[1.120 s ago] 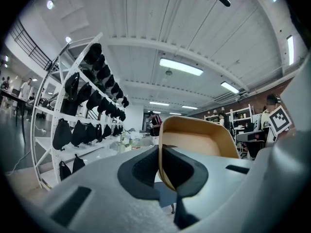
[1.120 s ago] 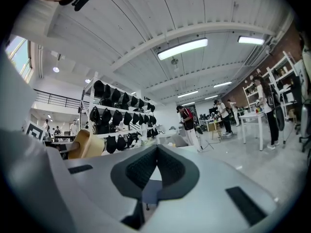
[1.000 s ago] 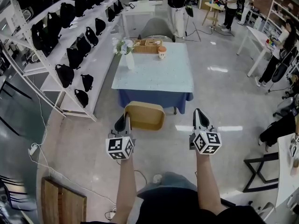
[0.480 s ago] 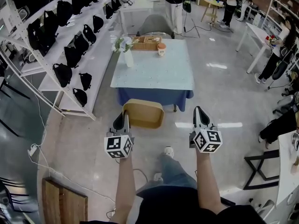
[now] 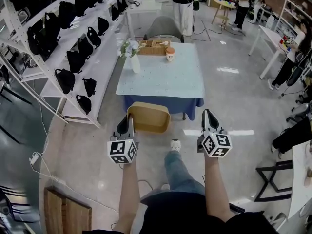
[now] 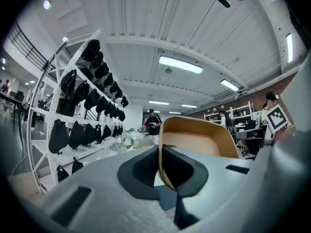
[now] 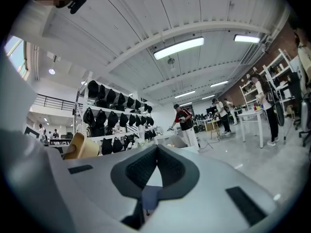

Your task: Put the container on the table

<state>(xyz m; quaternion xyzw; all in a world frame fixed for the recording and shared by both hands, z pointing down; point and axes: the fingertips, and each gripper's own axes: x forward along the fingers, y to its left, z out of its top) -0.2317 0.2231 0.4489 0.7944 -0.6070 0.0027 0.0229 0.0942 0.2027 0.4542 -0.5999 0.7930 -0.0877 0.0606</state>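
Holding the tan container [image 5: 150,118] by its side wall with the left tongs [image 5: 127,124], pads pressed almost together on the thin rim, which shows edge-on between them in the left gripper view. Hanging in the air, low in the middle of the head view, open side up, just short of the near edge of the tabletop [image 5: 165,82] and above the grey floor; not resting on anything. Beside it, toward the lower right of the frame, the right tongs [image 5: 209,119] pointing level, tips closed on each other with nothing between them. On the far end of the tabletop, near the top centre, a white vase of flowers [image 5: 134,60], a wooden tray [image 5: 153,48] and a small cup [image 5: 170,54]. Along the upper left, white shelves of black bags [image 5: 73,48].
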